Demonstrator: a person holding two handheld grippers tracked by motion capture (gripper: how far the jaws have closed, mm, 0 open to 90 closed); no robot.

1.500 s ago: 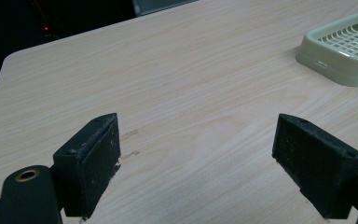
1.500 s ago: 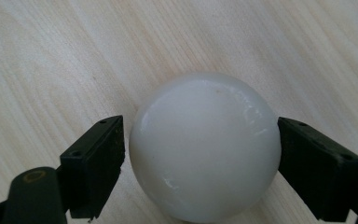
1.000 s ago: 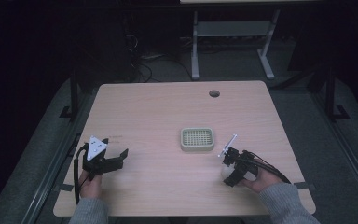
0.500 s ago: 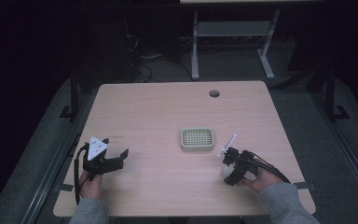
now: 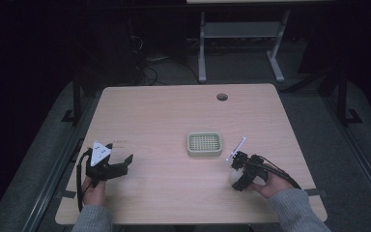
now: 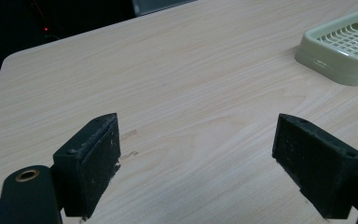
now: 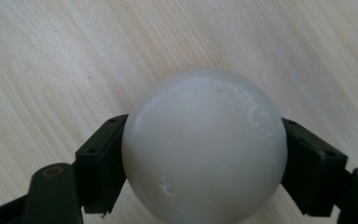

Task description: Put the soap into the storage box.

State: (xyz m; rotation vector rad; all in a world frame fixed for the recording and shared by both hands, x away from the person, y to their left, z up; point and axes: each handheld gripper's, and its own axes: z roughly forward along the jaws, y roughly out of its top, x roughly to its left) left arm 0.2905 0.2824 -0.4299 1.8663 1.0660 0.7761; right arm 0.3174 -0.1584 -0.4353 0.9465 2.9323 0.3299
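A smooth white ball (image 7: 204, 147) sits between the two black jaws of my right gripper (image 7: 204, 163), which is shut on it just above the wooden table (image 5: 164, 121). In the high view the right gripper (image 5: 238, 176) is at the table's front right, with the white ball (image 5: 234, 175) showing at its tip. My left gripper (image 5: 121, 166) rests at the front left, open, with nothing between its fingers (image 6: 91, 161). A pale green slotted dish (image 5: 204, 144) lies near the table's middle; this green dish (image 6: 342, 46) shows at the upper right of the left gripper view.
A round cable hole (image 5: 222, 96) sits near the table's far edge. A metal stand (image 5: 239, 38) and cables lie on the dark floor beyond. The tabletop between the two grippers is bare wood.
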